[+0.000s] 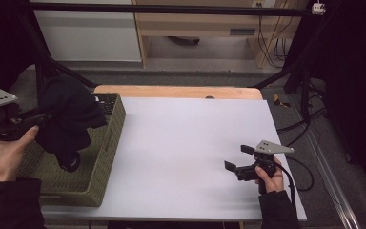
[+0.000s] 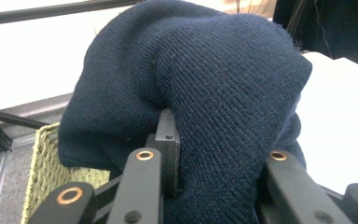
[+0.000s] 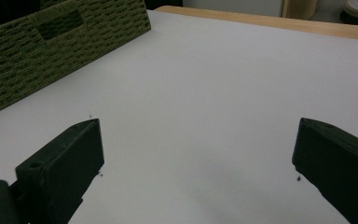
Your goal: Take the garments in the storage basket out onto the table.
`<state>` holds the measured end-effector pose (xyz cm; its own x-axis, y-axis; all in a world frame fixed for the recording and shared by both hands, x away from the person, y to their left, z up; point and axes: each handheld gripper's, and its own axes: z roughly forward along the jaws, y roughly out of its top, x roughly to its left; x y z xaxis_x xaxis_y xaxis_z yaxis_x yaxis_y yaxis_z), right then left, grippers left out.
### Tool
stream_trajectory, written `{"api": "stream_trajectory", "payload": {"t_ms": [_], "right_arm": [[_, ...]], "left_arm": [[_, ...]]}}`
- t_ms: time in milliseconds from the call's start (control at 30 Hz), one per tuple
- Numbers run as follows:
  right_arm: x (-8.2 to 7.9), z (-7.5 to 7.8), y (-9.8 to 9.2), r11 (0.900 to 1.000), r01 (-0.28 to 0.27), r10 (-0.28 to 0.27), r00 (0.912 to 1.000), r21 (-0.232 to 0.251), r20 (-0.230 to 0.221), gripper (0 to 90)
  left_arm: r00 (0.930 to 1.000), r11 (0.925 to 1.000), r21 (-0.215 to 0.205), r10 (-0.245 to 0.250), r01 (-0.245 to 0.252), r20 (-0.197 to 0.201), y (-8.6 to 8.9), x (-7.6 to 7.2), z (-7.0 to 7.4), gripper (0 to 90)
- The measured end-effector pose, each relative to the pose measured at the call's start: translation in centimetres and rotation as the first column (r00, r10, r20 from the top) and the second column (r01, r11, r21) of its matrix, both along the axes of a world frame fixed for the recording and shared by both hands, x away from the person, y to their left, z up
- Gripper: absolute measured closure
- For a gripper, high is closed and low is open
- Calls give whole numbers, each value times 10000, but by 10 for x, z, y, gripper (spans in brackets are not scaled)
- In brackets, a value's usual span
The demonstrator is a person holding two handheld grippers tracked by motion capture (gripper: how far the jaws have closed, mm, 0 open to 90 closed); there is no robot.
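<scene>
Clearly, the left gripper (image 1: 38, 119) is holding a dark navy knitted garment (image 1: 69, 117), its fingers (image 2: 167, 140) closing on a thick fold of the wool, and the bundle is hanging above the green woven basket (image 1: 106, 148) at the left edge of the tabletop (image 1: 181, 143). The knit is looking soft, limp and light, so it is probably going to sag and bunch wherever it is left unsupported; it is neither fragile nor slippery, since the ribbed yarn is giving the pads plenty to bite on. Pinching a doubled fold, as is happening now, seems the sound way to take it, while a single thin layer would likely stretch and slide out. The right gripper (image 1: 236, 164) is resting low over the bare white tabletop, well apart from the basket, its fingers (image 3: 67, 158) standing wide with nothing between them.

The high view is giving the whole layout: the garment drooping towards the basket's inside, with a dark item lying beneath it there. The left gripper view is offering the close detail of the weave and of the pad buried in the fold. The right gripper view is showing the basket's side wall (image 3: 51, 51) with its handle slot.
</scene>
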<state>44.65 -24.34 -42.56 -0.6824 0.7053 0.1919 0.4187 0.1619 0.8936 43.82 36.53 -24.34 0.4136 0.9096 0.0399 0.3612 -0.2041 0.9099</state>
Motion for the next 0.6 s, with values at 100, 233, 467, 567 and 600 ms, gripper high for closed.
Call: {"api": "stream_trajectory", "payload": {"t_ms": [100,233,467,567,600], "right_arm": [[0,-1,1,10000,-8,8,10000,-22,-8,21],[0,0,0,10000,-17,17,10000,-15,3,22],[0,0,0,10000,-3,3,10000,-25,2,22],[0,-1,0,10000,-1,1,10000,-31,3,22],[0,0,0,10000,1,-1,10000,-23,-5,22]], "left_arm": [[9999,9999,-83,-101,101,97,-3,-1,5,700],[9996,9997,-96,-241,242,141,-8,-1,9,699],[9985,9987,-150,-479,483,257,-18,0,15,700],[9976,9981,-96,-611,615,324,-23,0,19,700],[9972,9978,-91,-656,660,349,-24,-1,20,699]]}}
